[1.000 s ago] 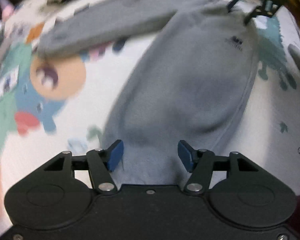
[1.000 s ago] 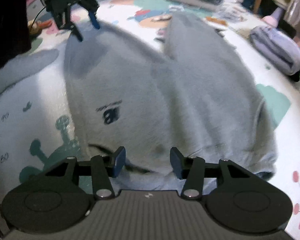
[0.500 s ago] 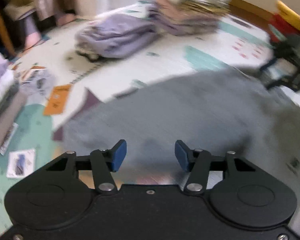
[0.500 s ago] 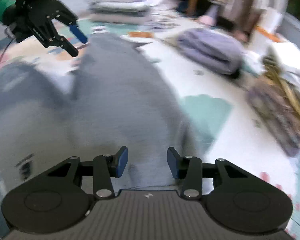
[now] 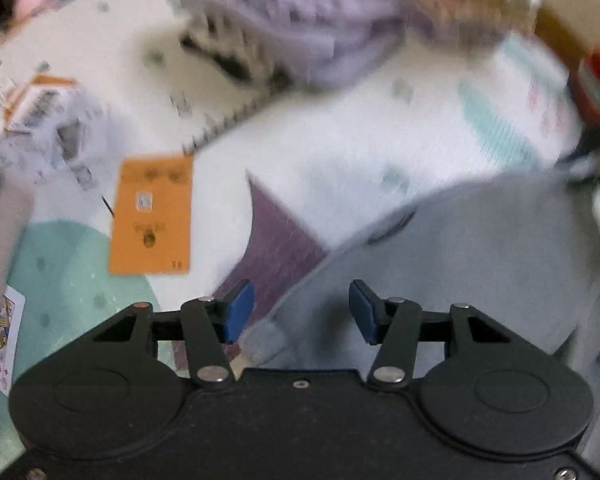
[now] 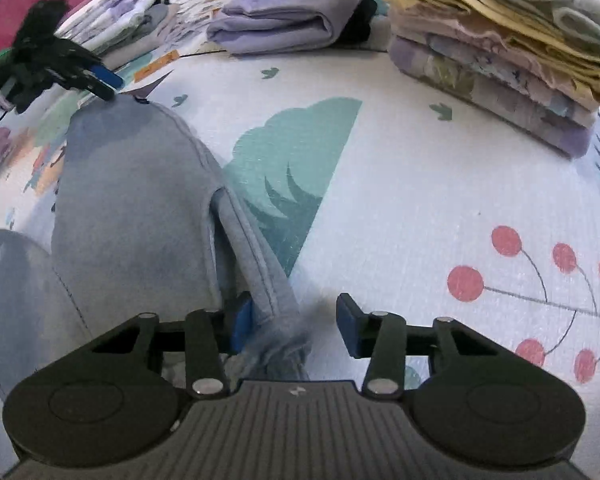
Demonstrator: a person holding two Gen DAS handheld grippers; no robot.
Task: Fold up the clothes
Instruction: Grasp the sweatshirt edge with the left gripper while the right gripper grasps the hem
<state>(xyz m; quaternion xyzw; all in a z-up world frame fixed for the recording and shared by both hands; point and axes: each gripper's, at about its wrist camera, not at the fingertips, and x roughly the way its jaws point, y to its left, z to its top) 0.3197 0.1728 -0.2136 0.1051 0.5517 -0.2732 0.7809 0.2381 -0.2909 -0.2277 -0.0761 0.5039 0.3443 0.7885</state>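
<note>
Sweatshirt (image 6: 132, 200), grey fleece, lies spread on the printed play mat (image 6: 400, 208), filling the left half of the right wrist view. Its ribbed edge runs from the far left down toward the near centre, where a bunched corner sits between the fingers of the right gripper (image 6: 290, 322). That gripper's jaws stand apart: the left blue pad (image 6: 242, 322) is just beside the cloth, partly hidden by it, and the right pad is clear of it over bare mat. Whether the left pad touches the fabric cannot be told.

At the far left end of the sweatshirt the left gripper (image 6: 100, 80) hangs over the garment's far edge. In its own blurred view the left gripper (image 5: 296, 310) has its jaws wide apart, with the grey edge passing between them but not pinched.

Right of the sweatshirt the mat lies open across the teal tree print and red berry print. Along the far side sit a folded lavender garment (image 6: 284, 16) and, far right, a stack of folded clothes (image 6: 500, 52). An orange card (image 5: 152, 216) lies on the mat to the left in the left wrist view.
</note>
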